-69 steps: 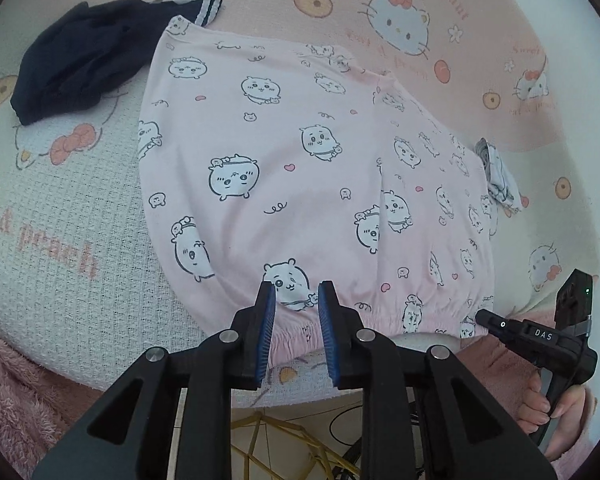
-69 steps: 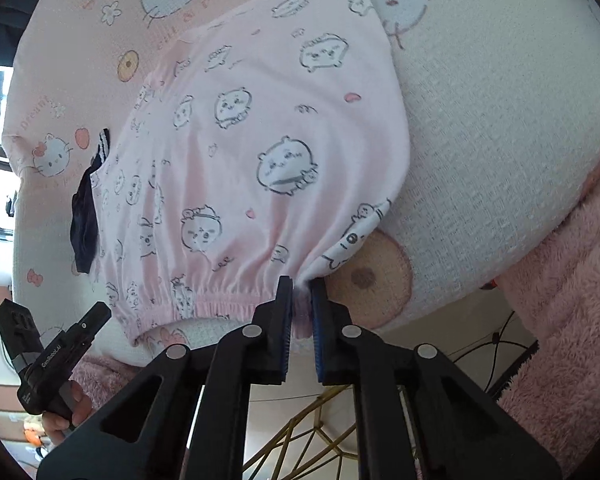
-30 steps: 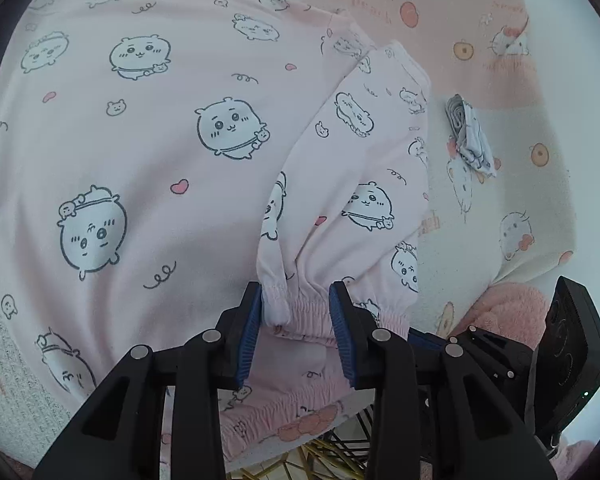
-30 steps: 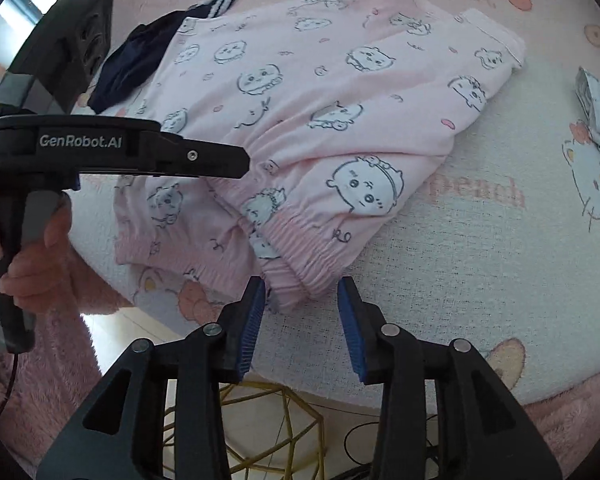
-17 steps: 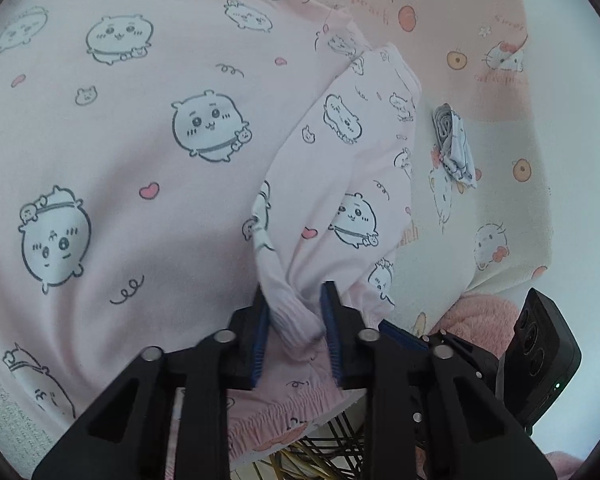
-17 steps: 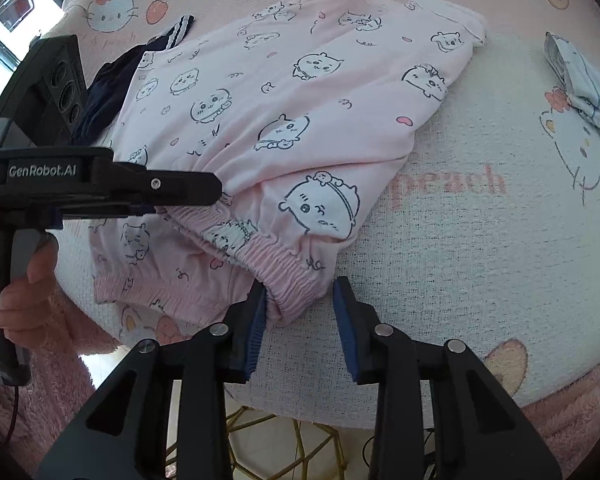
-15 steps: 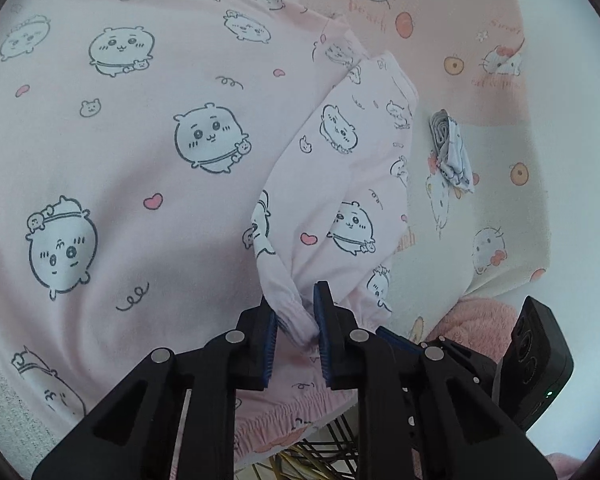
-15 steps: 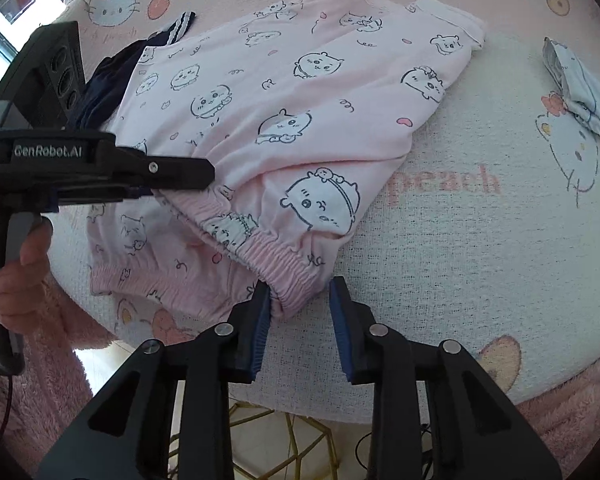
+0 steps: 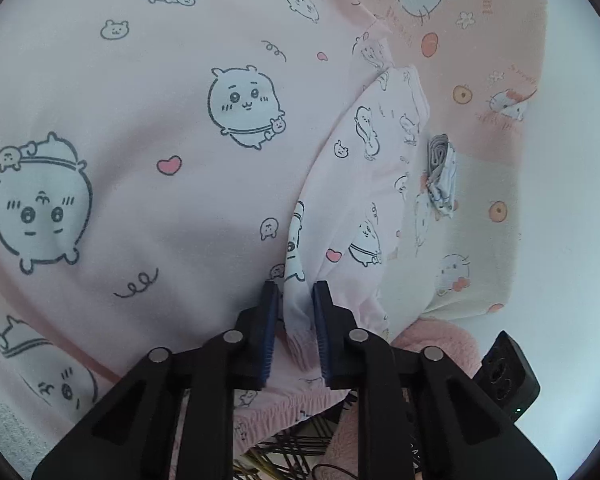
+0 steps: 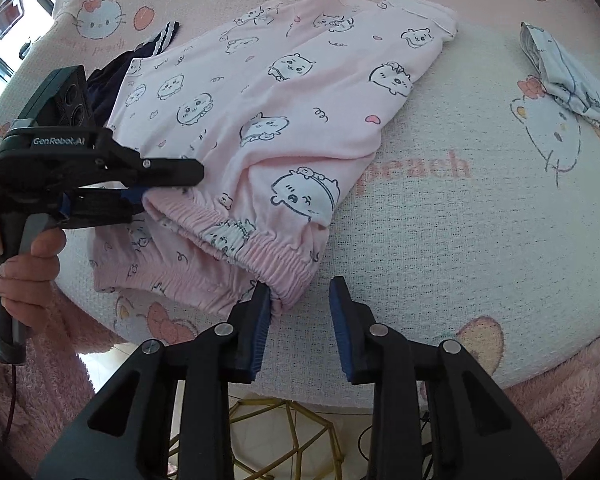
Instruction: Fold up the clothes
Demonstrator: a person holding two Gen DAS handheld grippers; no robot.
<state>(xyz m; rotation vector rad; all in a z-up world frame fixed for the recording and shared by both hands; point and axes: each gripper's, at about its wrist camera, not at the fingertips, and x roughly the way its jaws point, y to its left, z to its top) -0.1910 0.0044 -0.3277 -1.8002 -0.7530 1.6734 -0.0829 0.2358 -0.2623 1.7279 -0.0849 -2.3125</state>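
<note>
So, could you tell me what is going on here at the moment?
A person is folding pink cartoon-print pyjama trousers on a bed cover, with a handheld gripper in each hand. The left gripper is shut on a bunch of the elastic waistband, holding it up over the layer below. The right gripper is open at the waistband's other corner, one pad against the fabric. A dark garment and a small folded cloth lie aside.
</note>
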